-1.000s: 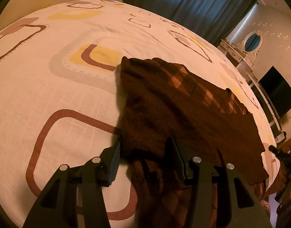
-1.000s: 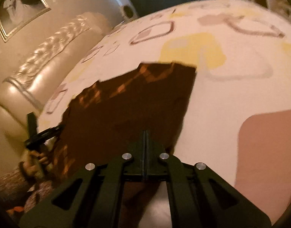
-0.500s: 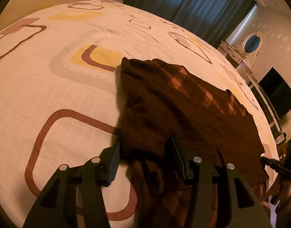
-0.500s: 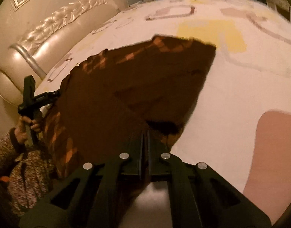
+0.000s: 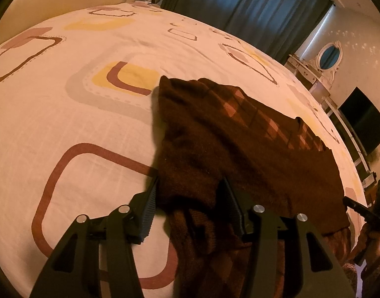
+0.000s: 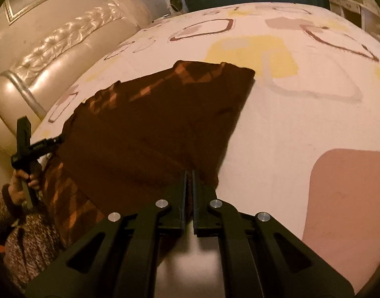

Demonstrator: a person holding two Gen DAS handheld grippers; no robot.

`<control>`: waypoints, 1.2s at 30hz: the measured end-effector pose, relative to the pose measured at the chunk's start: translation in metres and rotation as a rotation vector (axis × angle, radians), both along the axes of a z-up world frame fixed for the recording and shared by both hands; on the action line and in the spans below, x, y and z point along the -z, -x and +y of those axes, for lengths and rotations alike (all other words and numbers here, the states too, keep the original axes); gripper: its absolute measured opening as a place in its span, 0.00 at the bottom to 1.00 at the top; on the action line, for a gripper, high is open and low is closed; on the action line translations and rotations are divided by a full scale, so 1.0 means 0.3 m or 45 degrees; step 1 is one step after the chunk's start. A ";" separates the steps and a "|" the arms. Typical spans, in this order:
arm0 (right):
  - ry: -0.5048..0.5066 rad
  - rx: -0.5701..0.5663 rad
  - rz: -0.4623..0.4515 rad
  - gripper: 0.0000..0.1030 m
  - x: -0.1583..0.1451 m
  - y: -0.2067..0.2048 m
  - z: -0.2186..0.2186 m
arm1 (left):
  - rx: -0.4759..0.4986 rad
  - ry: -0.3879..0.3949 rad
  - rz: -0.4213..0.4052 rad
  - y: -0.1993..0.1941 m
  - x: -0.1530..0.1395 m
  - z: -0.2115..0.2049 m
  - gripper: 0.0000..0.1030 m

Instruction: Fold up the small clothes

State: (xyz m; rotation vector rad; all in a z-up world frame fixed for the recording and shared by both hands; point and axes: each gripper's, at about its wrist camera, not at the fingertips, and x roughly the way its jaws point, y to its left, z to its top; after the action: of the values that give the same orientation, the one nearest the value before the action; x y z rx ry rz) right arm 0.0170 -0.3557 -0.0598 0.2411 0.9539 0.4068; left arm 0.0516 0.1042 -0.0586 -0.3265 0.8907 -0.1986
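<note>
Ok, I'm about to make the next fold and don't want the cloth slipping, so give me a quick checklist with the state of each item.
1. Right gripper shut on the brown garment edge: ok.
2. Left gripper clamped on the garment: not ok; fabric bunches between its fingers, but they stand apart.
3. Upper layer lies flat: ok in the right wrist view.
4. Near end all on the bedsheet: not ok; the checked part hangs over the edge.
5. Sheet beyond the garment clear: ok.
6. Folded edges line up: cannot tell.
</note>
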 end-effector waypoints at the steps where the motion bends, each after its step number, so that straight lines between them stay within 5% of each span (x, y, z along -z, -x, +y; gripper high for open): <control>1: -0.015 0.009 0.003 0.04 -0.005 -0.002 -0.006 | 0.003 0.003 0.002 -0.001 0.000 0.002 0.50; 6: -0.077 0.082 0.022 0.21 -0.033 -0.012 -0.040 | 0.002 0.004 0.001 -0.001 0.000 0.005 0.50; 11: -0.248 0.177 0.178 0.30 0.040 0.009 -0.093 | 0.022 -0.020 0.008 -0.001 -0.003 -0.010 0.53; 15: -0.466 0.188 0.243 0.44 0.066 0.065 -0.130 | 0.061 0.067 0.043 0.027 -0.006 0.034 0.53; 20: -0.657 0.083 0.339 0.45 0.084 0.145 -0.141 | 0.141 0.210 0.095 0.116 -0.008 0.095 0.54; 30: -0.671 -0.166 0.433 0.52 0.078 0.318 -0.064 | 0.309 0.519 0.260 0.291 0.018 0.188 0.59; 36: -0.570 -0.248 0.471 0.52 0.075 0.351 -0.020 | 0.412 0.387 0.324 0.359 0.018 0.131 0.59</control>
State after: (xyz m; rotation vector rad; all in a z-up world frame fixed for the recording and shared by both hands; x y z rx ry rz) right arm -0.0882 -0.3617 -0.0822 0.6503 1.2473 0.7742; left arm -0.0561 0.1434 -0.0642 -0.4961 1.1660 -0.6059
